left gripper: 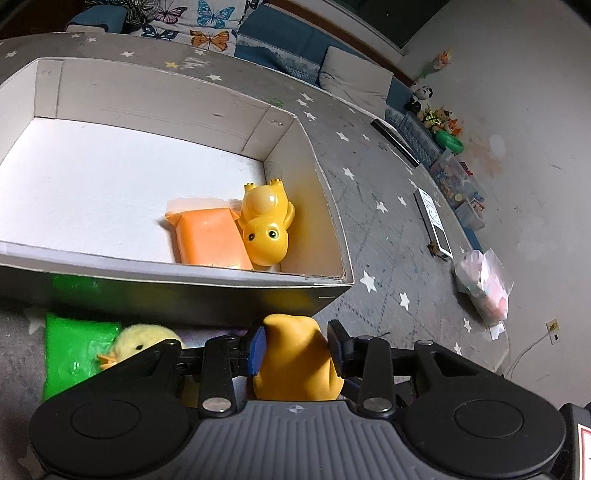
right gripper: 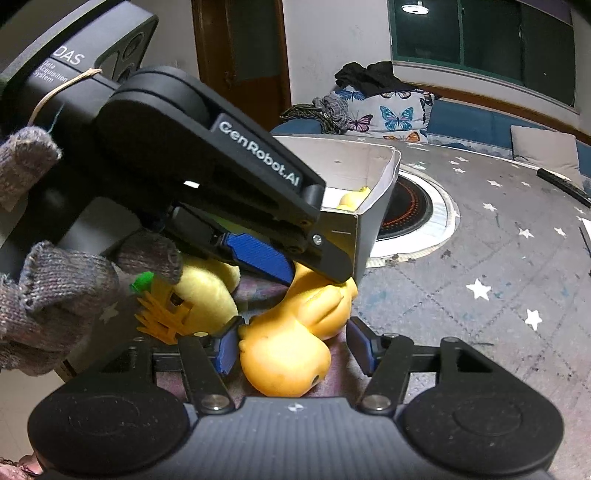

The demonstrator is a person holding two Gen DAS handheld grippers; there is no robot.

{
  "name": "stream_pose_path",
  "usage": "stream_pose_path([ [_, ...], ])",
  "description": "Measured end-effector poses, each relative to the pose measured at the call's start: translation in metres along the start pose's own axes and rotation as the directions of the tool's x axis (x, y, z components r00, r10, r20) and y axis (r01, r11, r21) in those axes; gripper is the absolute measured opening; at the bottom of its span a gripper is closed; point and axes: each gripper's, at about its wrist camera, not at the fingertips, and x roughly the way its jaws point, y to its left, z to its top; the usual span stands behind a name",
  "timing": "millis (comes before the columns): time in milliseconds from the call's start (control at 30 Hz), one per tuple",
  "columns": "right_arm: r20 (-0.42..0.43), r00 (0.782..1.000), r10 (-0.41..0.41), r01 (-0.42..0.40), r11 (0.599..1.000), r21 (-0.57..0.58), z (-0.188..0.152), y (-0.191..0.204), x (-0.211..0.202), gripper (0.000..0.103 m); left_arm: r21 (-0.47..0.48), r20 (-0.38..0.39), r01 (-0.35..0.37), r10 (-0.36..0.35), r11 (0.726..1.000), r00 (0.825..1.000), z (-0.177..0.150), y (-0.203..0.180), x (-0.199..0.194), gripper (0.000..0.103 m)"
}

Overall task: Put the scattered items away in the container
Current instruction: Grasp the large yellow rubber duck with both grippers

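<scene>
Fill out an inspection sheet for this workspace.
Surface: grey star-patterned mat, stained.
Job's things: cardboard box holds orange packet and yellow frog toy; outside it lie green packet, plush chick, yellow duck toy.
Clutter: plastic bag, white device on the mat.
Grippers: left gripper and right gripper both straddle that toy, jaws open; gloved hand holds the left one.
Cables: white cable near a wall socket.
Surroundings: butterfly cushion, toy pile along the wall.
</scene>
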Motion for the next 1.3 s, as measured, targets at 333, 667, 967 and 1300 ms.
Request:
stream_pose_path([
  [333, -0.021, 1.000, -0.002, 0.003, 1.000, 0.030, -0.002, -0.006, 0.003, 0.058, 0.011, -0.019, -0.002, 0.002, 1.000, 1.000, -0.001, -0.005, 0.011, 0.045],
  [667, -0.007, 1.000, 0.007, -0.007, 1.000, 0.015, -0.005, -0.002, -0.007, 0.057, 0.005, 0.003, 0.022, -0.022, 1.000, 1.000, -0.009, -0.005, -0.007, 0.044],
  [967, 0.083, 0.996, 0.019, -0.014, 0.998, -0.061, 0.012, 0.014, -0.033, 0.057, 0.018, 0.118, 0.038, -0.040, 0.999, 0.992, -0.002, -0.014, -0.053, 0.044],
  [1300, 0.174, 0.983, 0.058, -0.034, 0.990, -0.138, 0.060, 0.013, -0.023, 0.057, -0.013, 0.239, 0.023, -0.020, 1.000, 0.971, 0.041, -0.007, -0.068, 0.044],
])
